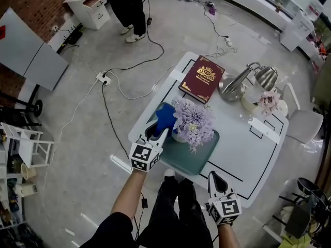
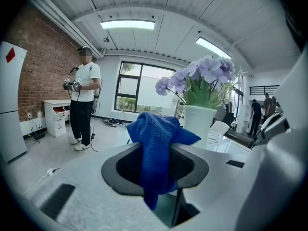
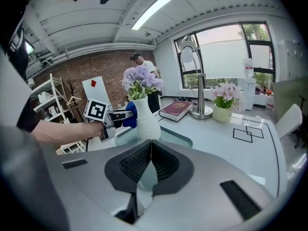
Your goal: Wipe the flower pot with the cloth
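In the head view we see the left gripper (image 1: 162, 134) at the centre of the frame, its jaws closed on a blue cloth (image 1: 165, 118) that bunches just past the tips. The cloth sits right beside the left edge of the purple flowers (image 1: 193, 120). These flowers hide most of the white flower pot (image 1: 178, 136), which stands on a teal tray (image 1: 194, 159) on the white table (image 1: 253, 154). The right gripper (image 1: 213, 179) hangs at the lower right, off the table's near edge and well apart from the pot. A red book (image 1: 202, 78) and a silver lamp (image 1: 243, 81) lie toward the upper right. In the left gripper view the cloth (image 2: 156, 150) is pinched between the two fingers and spills over them above and below. The pot (image 2: 199, 124) stands upright just right of centre, beyond the cloth (we cannot tell here whether cloth and pot touch). A person (image 2: 84, 105) stands at the left by a brick wall. In the right gripper view the jaws are pressed together with nothing between them. The pot (image 3: 146, 121) rises directly above their tips in the frame, farther back on the tray (image 3: 179, 138), with the cloth (image 3: 129, 117) against its left side.
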`<state>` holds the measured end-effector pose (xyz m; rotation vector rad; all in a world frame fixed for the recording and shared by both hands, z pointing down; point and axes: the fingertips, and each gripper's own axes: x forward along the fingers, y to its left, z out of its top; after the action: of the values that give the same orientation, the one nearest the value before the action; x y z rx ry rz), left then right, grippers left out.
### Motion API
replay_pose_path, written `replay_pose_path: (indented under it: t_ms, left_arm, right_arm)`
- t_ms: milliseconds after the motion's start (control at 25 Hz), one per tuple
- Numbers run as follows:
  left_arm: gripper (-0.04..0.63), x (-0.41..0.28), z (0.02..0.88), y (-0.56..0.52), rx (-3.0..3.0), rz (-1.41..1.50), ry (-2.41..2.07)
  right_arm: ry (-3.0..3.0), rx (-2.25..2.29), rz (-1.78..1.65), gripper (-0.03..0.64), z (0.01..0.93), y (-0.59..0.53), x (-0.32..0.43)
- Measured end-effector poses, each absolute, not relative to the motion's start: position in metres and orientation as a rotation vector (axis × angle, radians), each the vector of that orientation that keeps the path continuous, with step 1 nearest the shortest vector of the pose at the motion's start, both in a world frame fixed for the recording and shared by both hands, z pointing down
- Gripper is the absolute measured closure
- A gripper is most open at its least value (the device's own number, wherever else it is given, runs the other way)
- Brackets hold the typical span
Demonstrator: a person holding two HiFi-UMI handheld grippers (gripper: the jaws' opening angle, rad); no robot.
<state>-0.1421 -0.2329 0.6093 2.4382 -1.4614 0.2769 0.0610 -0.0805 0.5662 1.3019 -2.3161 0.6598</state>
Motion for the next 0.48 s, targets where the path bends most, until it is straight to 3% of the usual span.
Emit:
replay_pose_path:
  t_ms: [480]
  left_arm:
    - [0.457, -0.148, 0.691, -0.230, 2.283, 0.505, -1.403]
  right_arm:
    - [-2.314, 1.320, 0.667, 0.607, 0.564, -0.080, 0.070]
